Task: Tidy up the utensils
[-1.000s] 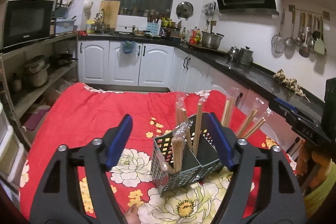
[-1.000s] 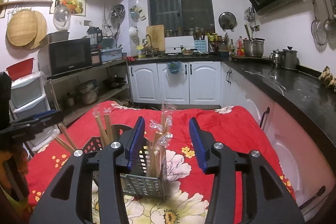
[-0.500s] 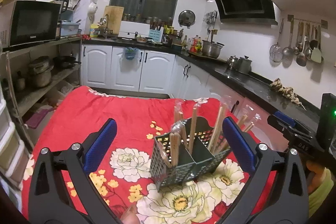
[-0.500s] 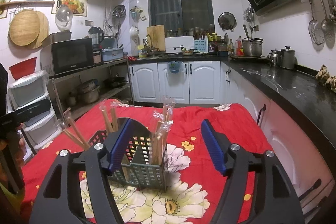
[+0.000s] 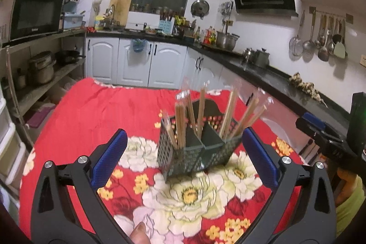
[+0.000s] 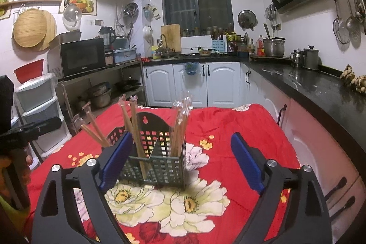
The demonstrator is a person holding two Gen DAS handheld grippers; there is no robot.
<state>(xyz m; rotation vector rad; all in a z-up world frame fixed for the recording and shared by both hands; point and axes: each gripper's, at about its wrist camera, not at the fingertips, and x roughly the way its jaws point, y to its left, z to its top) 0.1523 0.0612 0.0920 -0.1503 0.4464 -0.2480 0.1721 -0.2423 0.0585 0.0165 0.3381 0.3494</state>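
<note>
Both tongs — left tongs [image 5: 183,152] and right tongs [image 6: 180,159] — have just spread wide, pinching nothing, so the wrapped chopsticks [image 5: 180,122] stand loose in the caddy [image 6: 157,166] at twelve o'clock, seemingly sorted by compartment.

The utensil caddy [image 5: 199,150] looks like dark green perforated plastic, matt. The chopsticks [image 5: 200,111] in it are pale wood in glossy clear wrappers. The tablecloth [image 5: 91,116] is soft red floral cloth. The countertop [image 6: 320,88] is glossy black stone.
</note>
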